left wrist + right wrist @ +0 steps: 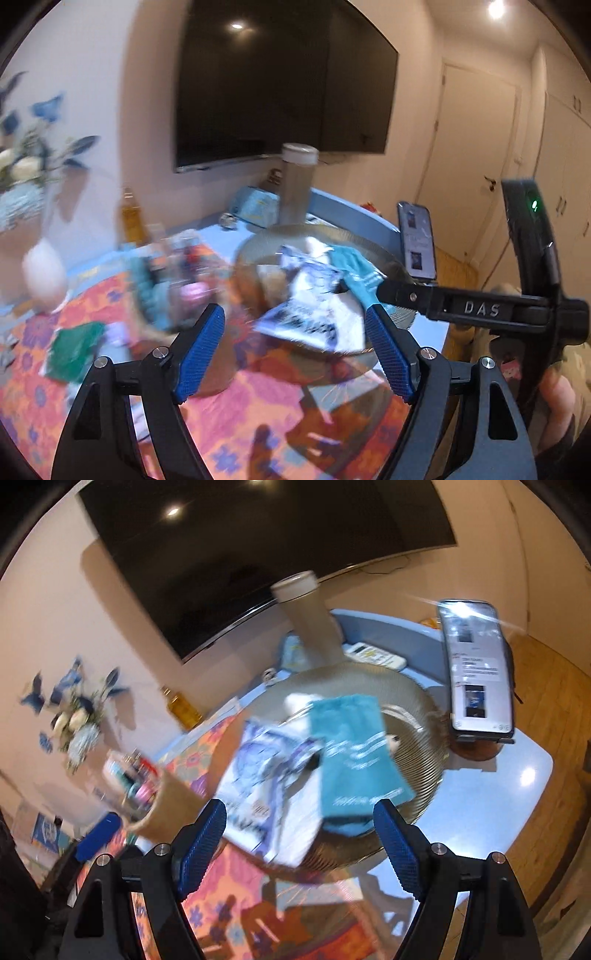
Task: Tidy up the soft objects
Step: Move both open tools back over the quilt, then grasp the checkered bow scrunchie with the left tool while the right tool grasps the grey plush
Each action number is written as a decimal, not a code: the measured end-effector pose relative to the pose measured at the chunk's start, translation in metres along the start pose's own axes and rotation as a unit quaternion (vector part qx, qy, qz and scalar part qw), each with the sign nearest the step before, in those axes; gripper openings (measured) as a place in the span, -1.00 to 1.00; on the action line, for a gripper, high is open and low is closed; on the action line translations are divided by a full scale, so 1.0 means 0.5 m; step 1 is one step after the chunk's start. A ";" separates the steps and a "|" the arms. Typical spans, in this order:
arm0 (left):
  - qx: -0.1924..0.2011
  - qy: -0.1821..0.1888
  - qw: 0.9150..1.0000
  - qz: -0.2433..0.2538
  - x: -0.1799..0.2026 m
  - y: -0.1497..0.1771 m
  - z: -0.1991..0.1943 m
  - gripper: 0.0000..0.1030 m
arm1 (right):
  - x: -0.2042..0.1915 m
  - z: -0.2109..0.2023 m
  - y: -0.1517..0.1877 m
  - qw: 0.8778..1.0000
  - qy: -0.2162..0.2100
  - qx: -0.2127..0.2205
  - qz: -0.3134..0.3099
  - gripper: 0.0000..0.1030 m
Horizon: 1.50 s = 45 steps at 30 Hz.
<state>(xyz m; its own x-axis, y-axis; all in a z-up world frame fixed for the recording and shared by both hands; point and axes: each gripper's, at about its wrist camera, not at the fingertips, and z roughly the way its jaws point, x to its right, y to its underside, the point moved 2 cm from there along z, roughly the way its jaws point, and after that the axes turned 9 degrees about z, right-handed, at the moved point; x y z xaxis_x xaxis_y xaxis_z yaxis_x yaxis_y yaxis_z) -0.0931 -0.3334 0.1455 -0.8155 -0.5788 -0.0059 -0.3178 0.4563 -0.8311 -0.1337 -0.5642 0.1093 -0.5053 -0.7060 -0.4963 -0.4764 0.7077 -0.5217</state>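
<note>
A round woven basket [400, 314] [424, 746] sits on the blue table and holds soft items: a white-and-blue printed pouch [306, 306] [266, 775], a teal cloth pouch [354, 264] [354, 749] and something white behind them. My left gripper [295, 350] is open and empty, just in front of the basket. My right gripper [299, 838] is open and empty, above the basket's near rim; in the left wrist view its arm reaches in from the right with one fingertip [369, 295] on the teal pouch. Both views are motion-blurred.
A floral mat [229, 417] covers the near table. A green packet [72, 350] lies at left, beside a clear organiser of small items [177, 273]. A tall grey tumbler [295, 184], an amber bottle [131, 218], a phone on a stand [476, 668] and a flower vase [77, 720] stand around.
</note>
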 end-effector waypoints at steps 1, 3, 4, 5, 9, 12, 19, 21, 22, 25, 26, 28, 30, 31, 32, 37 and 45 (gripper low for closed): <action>0.003 -0.008 1.000 -0.008 -0.021 0.010 -0.025 0.50 | -0.013 0.001 0.009 1.000 -0.004 -0.004 -0.008 0.56; 0.009 -0.022 0.999 -0.022 -0.066 0.038 -0.074 0.64 | -0.040 0.002 0.027 1.000 -0.013 -0.013 -0.021 0.56; 0.012 -0.034 0.999 -0.031 -0.091 0.054 -0.096 0.78 | -0.052 0.003 0.035 0.999 -0.017 -0.018 -0.027 0.56; 0.015 -0.053 0.998 -0.043 -0.121 0.073 -0.119 0.83 | -0.068 0.005 0.046 0.999 -0.023 -0.023 -0.036 0.56; 0.005 -0.130 0.988 -0.085 -0.250 0.154 -0.223 0.84 | -0.123 0.016 0.079 0.997 -0.033 -0.038 -0.059 0.57; 0.004 -0.194 0.974 -0.115 -0.347 0.215 -0.315 0.84 | -0.177 0.016 0.109 0.994 -0.038 -0.042 -0.096 0.57; 0.009 -0.316 0.933 -0.174 -0.501 0.277 -0.488 0.84 | -0.316 0.024 0.191 0.980 -0.053 -0.030 -0.187 0.75; 0.013 -0.310 0.934 -0.177 -0.513 0.293 -0.483 0.85 | -0.355 0.043 0.223 0.975 -0.064 -0.039 -0.208 0.77; 0.010 -0.301 0.935 -0.185 -0.522 0.308 -0.467 0.86 | -0.371 0.053 0.238 0.973 -0.066 -0.046 -0.217 0.77; -0.012 -0.281 0.936 -0.213 -0.547 0.355 -0.413 0.86 | -0.414 0.094 0.287 0.966 -0.060 -0.061 -0.243 0.77; -0.017 -0.278 0.935 -0.221 -0.553 0.374 -0.396 0.86 | -0.427 0.108 0.305 0.964 -0.054 -0.064 -0.254 0.77; -0.035 -0.273 0.933 -0.232 -0.567 0.401 -0.360 0.86 | -0.444 0.126 0.328 0.957 -0.046 -0.068 -0.277 0.77; -0.047 -0.259 0.935 -0.236 -0.581 0.409 -0.331 0.86 | -0.461 0.143 0.344 0.951 -0.031 -0.069 -0.300 0.77; -0.051 -0.253 0.936 -0.238 -0.588 0.407 -0.320 0.86 | -0.467 0.148 0.349 0.949 -0.027 -0.068 -0.306 0.77; -0.054 -0.250 0.937 -0.240 -0.595 0.403 -0.313 0.86 | -0.475 0.156 0.352 0.948 -0.025 -0.068 -0.311 0.77; -0.075 -0.248 0.930 -0.259 -0.666 0.368 -0.264 0.86 | -0.493 0.210 0.363 0.951 -0.029 -0.090 -0.294 0.77; -0.100 -0.259 0.937 -0.213 -0.749 0.330 -0.108 0.86 | -0.467 0.298 0.361 0.971 -0.049 -0.079 -0.221 0.77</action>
<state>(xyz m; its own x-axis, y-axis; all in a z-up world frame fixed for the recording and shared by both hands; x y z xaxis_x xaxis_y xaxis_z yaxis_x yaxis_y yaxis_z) 0.1339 -0.0050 0.0405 -0.2655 -0.9641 -0.0094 -0.6885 0.1964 -0.6981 0.0055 -0.2755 0.0277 -0.1594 -0.9356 -0.3151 -0.7402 0.3244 -0.5889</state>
